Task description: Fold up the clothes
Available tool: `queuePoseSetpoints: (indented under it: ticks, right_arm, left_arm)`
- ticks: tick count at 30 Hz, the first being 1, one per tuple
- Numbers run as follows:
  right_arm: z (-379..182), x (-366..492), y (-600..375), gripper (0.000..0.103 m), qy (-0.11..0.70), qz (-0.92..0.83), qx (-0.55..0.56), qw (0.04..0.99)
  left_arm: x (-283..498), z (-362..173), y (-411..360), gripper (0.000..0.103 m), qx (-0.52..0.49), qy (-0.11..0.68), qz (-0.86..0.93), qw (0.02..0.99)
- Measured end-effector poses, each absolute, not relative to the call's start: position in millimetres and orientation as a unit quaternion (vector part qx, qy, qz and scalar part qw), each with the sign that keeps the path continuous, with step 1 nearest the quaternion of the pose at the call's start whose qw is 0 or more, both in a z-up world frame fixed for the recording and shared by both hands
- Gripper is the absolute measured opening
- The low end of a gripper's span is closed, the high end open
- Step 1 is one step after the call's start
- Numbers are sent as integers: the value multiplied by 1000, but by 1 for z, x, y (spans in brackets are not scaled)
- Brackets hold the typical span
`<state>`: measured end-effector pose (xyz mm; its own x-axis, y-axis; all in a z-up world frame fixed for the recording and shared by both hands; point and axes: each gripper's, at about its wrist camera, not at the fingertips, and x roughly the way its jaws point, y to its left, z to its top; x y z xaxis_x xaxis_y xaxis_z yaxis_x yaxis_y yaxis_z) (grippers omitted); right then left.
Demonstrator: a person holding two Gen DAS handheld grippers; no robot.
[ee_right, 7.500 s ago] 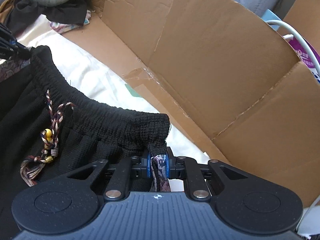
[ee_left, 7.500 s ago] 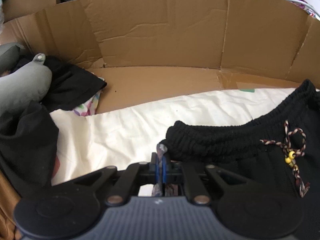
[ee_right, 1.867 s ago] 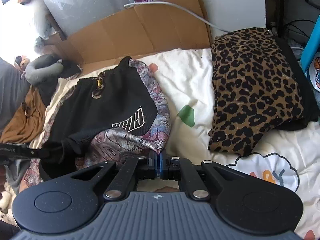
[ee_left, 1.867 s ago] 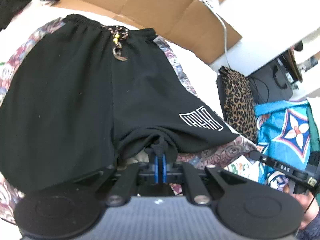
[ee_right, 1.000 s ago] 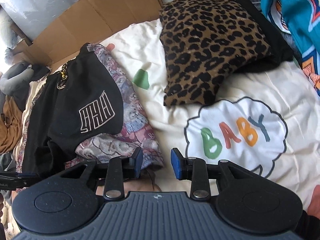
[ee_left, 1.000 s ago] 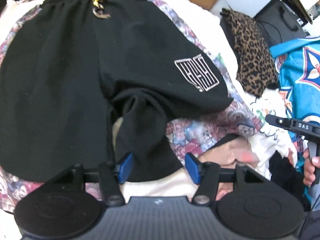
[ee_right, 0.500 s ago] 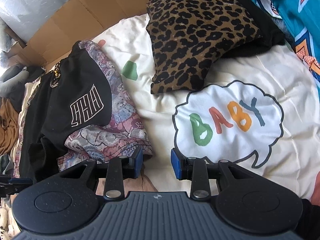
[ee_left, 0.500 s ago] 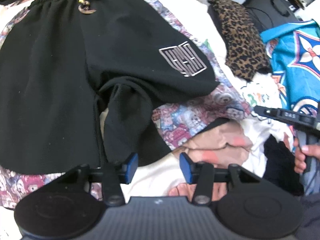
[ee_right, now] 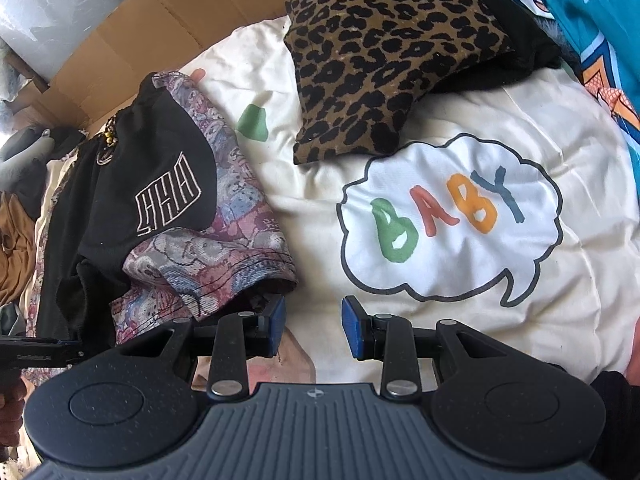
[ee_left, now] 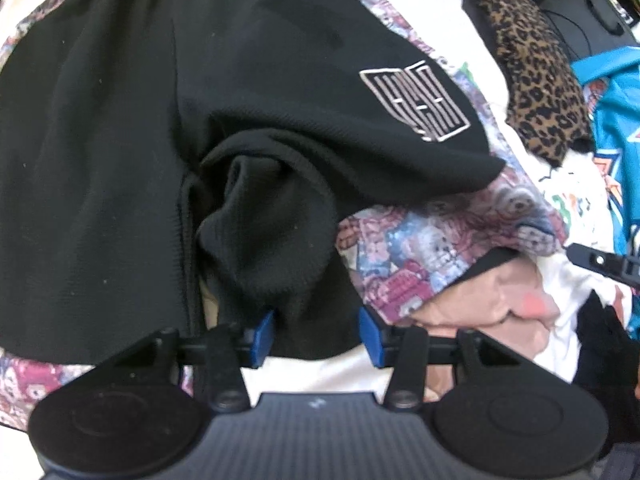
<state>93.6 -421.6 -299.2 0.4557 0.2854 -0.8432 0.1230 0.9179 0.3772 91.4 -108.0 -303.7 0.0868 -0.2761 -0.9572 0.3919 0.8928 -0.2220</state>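
Spreading both tools has let the garment go: my left tool (ee_left: 316, 334) now gapes with its blue pads on either side of the bunched black hem it was pinching two seconds ago, and my right tool (ee_right: 313, 330) stands open too, its left pad just beside the patterned leg hem, clear of the cloth. The black shorts (ee_left: 120, 120) now lie flat on the bed (ee_right: 460, 128), waistband toward the far edge by the cardboard (ee_right: 132, 32), legs toward me, so I judge the laying-out done and the first fold still ahead; the crotch is rumpled and wants smoothing. Both tools point low across the bed. Beyond sits a leopard-print cushion (ee_right: 384, 36), well apart from the shorts.
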Motion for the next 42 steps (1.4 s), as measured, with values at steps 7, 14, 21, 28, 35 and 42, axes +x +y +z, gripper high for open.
queuePoseSetpoints:
  ticks: [7, 14, 21, 28, 35, 42]
  right_arm:
    - [-305, 98, -416, 35, 523, 51, 197, 828]
    - [-300, 103, -411, 35, 517, 58, 189, 833]
    - [-296, 107, -407, 35, 511, 62, 186, 837]
    - [-292, 112, -403, 35, 504, 67, 190, 840]
    - [-299, 122, -395, 35, 508, 84, 205, 833]
    - [-312, 133, -378, 35, 523, 106, 196, 822]
  left_arm:
    - [87, -309, -116, 51, 63, 626, -224, 745]
    - [85, -292, -97, 2, 37, 622, -232, 747]
    - [92, -248, -59, 2, -8, 602, -231, 765]
    - [114, -230, -35, 2, -38, 588, -195, 784]
    - [123, -231, -15, 2, -60, 586, -158, 793]
    - [132, -235, -7, 2, -81, 576, -126, 804]
